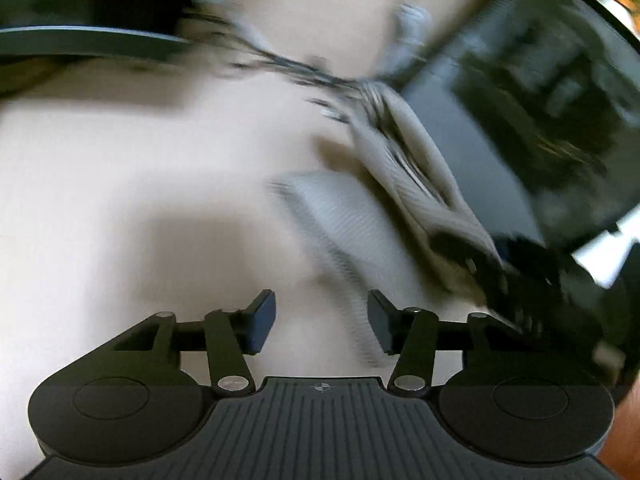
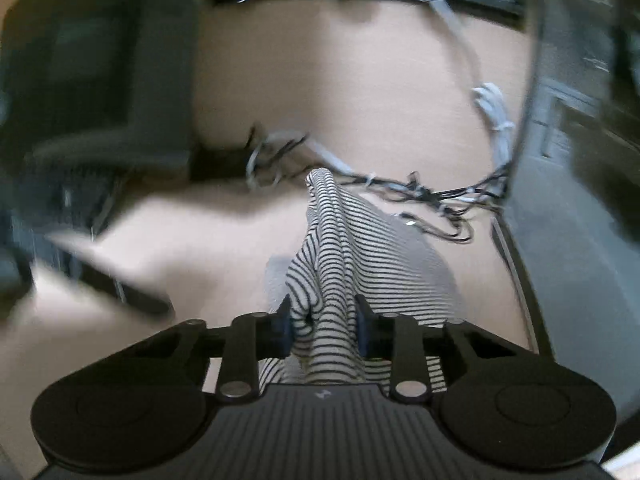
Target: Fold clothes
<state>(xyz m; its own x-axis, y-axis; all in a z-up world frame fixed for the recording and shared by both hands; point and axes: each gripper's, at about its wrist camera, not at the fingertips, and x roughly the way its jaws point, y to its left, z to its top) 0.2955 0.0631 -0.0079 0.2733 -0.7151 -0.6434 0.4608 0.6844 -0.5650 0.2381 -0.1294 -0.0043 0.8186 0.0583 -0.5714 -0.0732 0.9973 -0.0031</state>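
Striped shirt point(image 2: 340, 264) is bunched and pinched between the pads of the right gripper point(image 2: 323, 326), its long axis trailing straight ahead from the fingers onto the table point(image 2: 360, 80). Left gripper point(image 1: 322, 322) hangs spread and empty, the cloth lying ahead to its right. No containers show; cables point(image 2: 420, 196) lie beyond.
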